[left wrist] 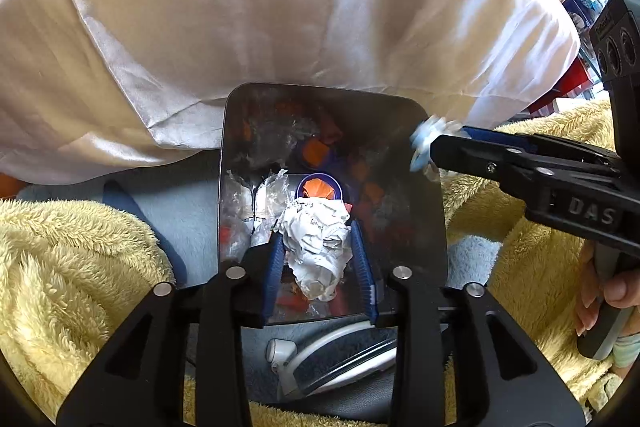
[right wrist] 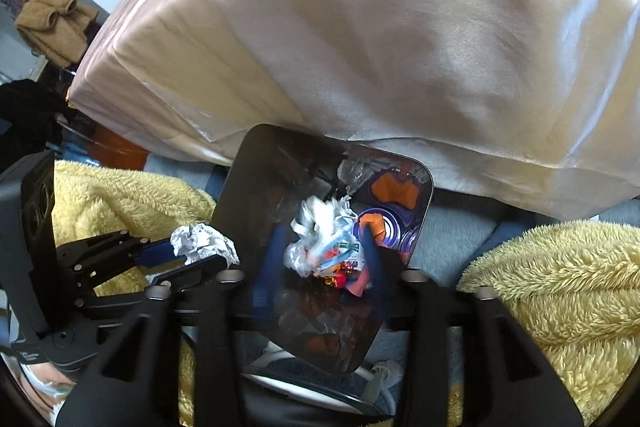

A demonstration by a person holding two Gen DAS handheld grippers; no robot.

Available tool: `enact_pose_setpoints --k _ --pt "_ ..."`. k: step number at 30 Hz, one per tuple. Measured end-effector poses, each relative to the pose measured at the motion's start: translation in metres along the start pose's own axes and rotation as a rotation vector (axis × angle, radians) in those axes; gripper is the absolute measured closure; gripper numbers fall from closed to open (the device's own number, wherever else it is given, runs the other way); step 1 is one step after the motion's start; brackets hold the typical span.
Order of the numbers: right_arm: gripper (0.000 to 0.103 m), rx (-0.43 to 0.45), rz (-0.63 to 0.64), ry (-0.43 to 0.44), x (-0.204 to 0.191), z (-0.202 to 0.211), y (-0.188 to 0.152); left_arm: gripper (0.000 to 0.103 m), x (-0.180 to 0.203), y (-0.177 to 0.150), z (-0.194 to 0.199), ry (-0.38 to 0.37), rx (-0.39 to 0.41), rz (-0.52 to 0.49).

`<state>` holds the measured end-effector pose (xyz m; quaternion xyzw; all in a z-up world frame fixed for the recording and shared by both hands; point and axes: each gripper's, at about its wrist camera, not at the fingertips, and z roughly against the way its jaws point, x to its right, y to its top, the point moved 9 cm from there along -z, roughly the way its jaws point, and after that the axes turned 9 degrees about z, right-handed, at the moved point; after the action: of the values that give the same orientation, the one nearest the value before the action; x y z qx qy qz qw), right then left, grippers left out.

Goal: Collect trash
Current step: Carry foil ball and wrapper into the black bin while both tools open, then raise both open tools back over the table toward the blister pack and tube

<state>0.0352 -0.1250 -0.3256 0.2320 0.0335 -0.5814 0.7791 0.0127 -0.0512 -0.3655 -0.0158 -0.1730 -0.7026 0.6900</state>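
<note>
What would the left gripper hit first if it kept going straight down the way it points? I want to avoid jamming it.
Probably the trash in the bin: the left gripper points into its opening, crumpled white paper between its fingers. Depth is unclear.

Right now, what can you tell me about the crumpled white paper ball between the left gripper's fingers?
The crumpled white paper ball is a scrunched, creased wad, greyish in its folds. It sits between the left gripper's blue-padded fingers, above the open dark trash bin. Whether the pads press it is unclear. Below lie clear wrappers and an orange and blue wrapper.
</note>
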Motion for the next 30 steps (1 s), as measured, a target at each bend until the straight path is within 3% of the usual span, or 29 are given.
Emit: enact_pose_setpoints --k 5,8,12,16,22,26,30 --pt "0.054 0.010 -0.030 0.000 0.007 0.001 0.000 0.054 -0.002 0.000 0.000 0.006 0.000 0.007" --pt "0.047 0.021 -0.055 0.006 0.011 0.004 0.001 0.044 -0.003 0.000 0.001 0.013 0.005 0.003" --pt "0.042 0.027 -0.092 0.026 0.016 0.006 0.003 0.022 -0.005 0.004 0.004 0.039 0.018 -0.002" --pt "0.032 0.027 -0.130 0.047 0.019 0.011 0.008 0.011 -0.006 0.011 0.009 0.042 0.022 0.005" --pt "0.030 0.093 -0.101 0.037 0.018 0.046 0.035 0.010 -0.006 0.036 0.035 0.044 0.068 -0.013" --pt "0.022 0.162 -0.074 0.006 0.024 0.075 0.068 0.010 -0.007 0.067 0.063 0.036 0.140 -0.011" --pt "0.022 0.210 -0.031 -0.038 0.031 0.097 0.101 0.010 -0.012 0.104 0.086 0.037 0.203 0.014"
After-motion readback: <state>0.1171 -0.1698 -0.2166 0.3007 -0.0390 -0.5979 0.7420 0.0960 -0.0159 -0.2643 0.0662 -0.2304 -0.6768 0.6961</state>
